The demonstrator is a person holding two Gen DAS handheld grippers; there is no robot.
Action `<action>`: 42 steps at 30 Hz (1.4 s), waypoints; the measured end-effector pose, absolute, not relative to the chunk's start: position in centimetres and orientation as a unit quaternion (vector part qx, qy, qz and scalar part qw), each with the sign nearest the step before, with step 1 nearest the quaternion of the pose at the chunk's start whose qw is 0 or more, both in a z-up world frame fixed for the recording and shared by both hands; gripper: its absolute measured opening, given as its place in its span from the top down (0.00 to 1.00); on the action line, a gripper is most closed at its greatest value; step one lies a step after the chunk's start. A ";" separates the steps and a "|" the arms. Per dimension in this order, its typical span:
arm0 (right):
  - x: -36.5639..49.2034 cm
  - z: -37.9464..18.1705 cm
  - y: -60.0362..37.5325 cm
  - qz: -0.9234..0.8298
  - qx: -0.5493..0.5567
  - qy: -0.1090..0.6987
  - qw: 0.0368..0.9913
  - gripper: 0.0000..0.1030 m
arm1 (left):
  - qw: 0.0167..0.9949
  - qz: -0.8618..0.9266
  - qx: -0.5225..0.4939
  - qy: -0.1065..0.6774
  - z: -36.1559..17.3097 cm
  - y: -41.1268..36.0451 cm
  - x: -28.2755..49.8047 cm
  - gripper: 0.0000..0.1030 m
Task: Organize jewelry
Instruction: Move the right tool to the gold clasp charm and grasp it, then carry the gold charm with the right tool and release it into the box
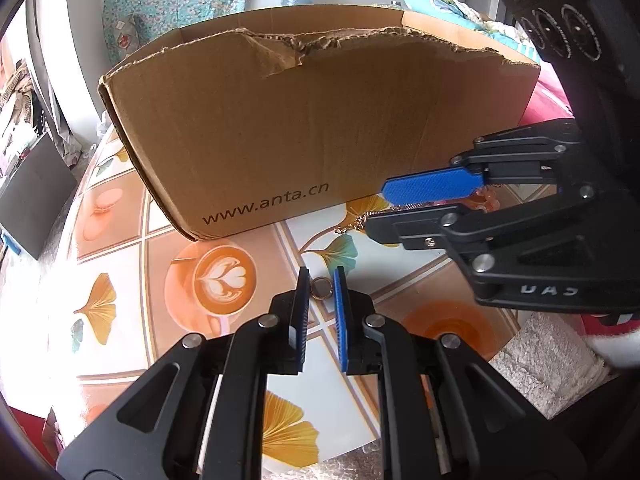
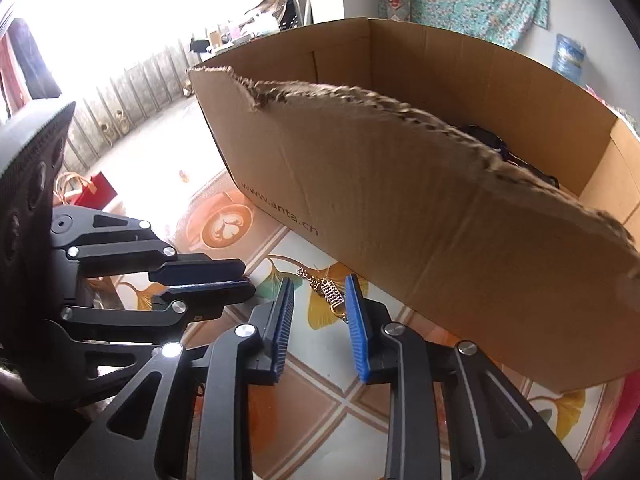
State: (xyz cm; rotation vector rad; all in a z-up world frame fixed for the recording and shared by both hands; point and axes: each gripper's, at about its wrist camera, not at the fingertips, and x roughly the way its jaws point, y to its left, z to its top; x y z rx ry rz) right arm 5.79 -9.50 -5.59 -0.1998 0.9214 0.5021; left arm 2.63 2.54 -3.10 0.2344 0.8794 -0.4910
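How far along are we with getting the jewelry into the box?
Done: dark items already lie inside the torn brown cardboard box. In hand: nothing yet; the left gripper brackets a small gold ring, the right gripper brackets a gold chain with an abacus-shaped charm, both resting on the patterned tabletop. Left: grasp both and box them.

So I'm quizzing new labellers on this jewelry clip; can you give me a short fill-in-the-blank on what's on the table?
1. The cardboard box has a web address printed on its ____.
2. Between the left gripper's fingertips lies a small ____.
3. The pendant lies between the fingers of the ____ gripper.
4. The box's near top edge is ____.

Missing words: side; ring; right; torn
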 end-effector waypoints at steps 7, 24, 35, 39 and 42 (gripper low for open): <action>6.8 -5.9 -8.8 0.244 -0.121 0.452 0.849 0.84 | 0.869 -0.239 0.109 0.420 -3.1 3.5 2.8 0.89; 5.3 -1.5 -15.1 0.266 0.064 0.444 0.853 0.92 | 0.872 -0.239 0.101 0.415 -3.1 4.2 3.0 0.90; 4.5 0.1 -19.7 0.291 0.248 0.413 0.826 0.92 | 0.875 -0.243 0.071 0.411 -2.9 4.7 3.1 0.90; 4.3 1.5 -19.7 0.302 0.255 0.395 0.830 0.92 | 0.881 -0.247 0.062 0.398 -1.6 5.5 2.7 0.90; 4.6 2.8 -19.8 0.306 0.251 0.376 0.838 0.92 | 0.888 -0.259 0.054 0.377 0.7 5.8 2.1 0.90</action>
